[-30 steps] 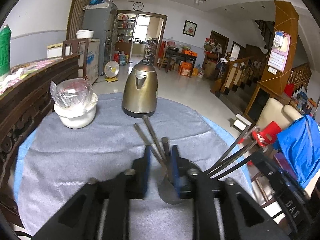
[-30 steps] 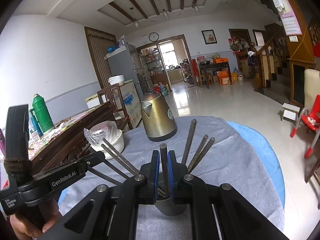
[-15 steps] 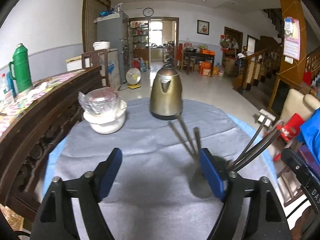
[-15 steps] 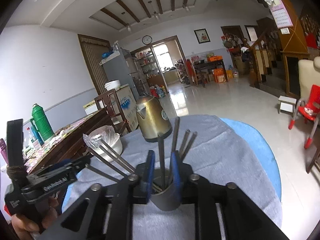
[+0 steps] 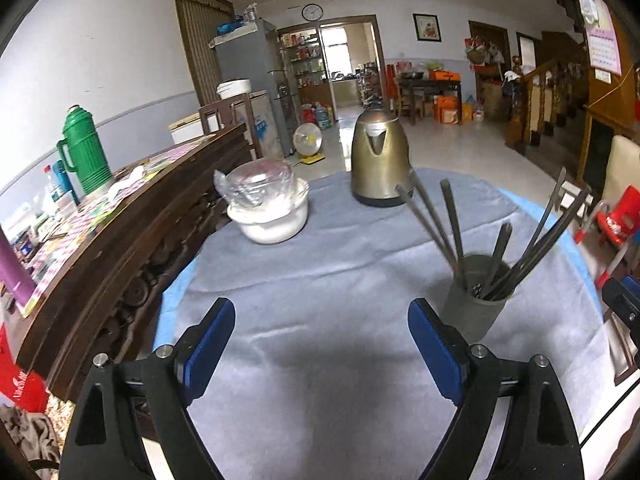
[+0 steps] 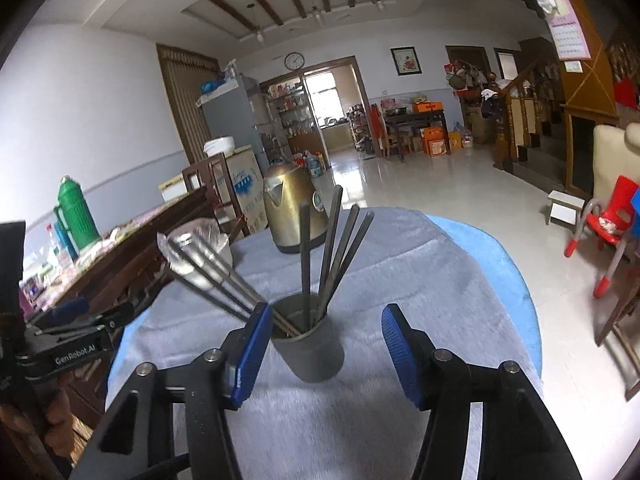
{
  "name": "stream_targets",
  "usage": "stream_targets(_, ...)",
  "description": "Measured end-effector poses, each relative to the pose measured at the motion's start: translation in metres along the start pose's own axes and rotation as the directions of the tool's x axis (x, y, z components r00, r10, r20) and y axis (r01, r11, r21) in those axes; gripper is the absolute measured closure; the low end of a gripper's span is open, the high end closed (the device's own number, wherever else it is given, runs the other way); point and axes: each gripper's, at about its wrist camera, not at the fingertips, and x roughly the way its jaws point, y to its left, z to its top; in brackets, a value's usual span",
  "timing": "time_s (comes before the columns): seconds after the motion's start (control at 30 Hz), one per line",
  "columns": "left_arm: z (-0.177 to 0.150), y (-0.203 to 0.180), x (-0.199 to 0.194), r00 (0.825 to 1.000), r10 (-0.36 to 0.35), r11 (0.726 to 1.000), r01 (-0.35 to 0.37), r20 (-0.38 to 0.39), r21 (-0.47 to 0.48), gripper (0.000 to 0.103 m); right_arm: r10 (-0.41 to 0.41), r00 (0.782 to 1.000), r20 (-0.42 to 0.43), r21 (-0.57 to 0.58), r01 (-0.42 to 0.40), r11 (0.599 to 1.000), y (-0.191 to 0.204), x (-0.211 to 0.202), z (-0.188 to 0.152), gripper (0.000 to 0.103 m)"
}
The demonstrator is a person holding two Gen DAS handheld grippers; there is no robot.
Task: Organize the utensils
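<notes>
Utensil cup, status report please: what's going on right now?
Both hand-held grippers open, left and right, holding nothing. Utensils standing in the cup on the cloth. Kettle and bowl behind, clear of it.

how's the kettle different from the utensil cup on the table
The kettle is brassy gold and shiny; the cup is matte dark grey. The kettle is closed by a lid; the cup is open-topped, with utensil handles fanning out. The kettle looks larger and stands farther back. Both stand upright on the grey cloth.
</notes>
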Motion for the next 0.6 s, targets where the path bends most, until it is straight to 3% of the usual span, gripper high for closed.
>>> stream_targets(0.33,-0.032,0.007,-0.017,0.995,0.067,0.997,-0.063,-0.079,0.05,0.014,0.014,0.997,-0.073,-0.054,-0.017,0.998,0.027,-0.02,-0.018,0.041)
stream_targets(0.6,-0.045,0.015,-0.031,0.993,0.077,0.997,-0.074,-0.085,0.033,0.014,0.041,0.991,-0.123,-0.043,-0.047,0.998,0.044,-0.031,-0.037,0.041)
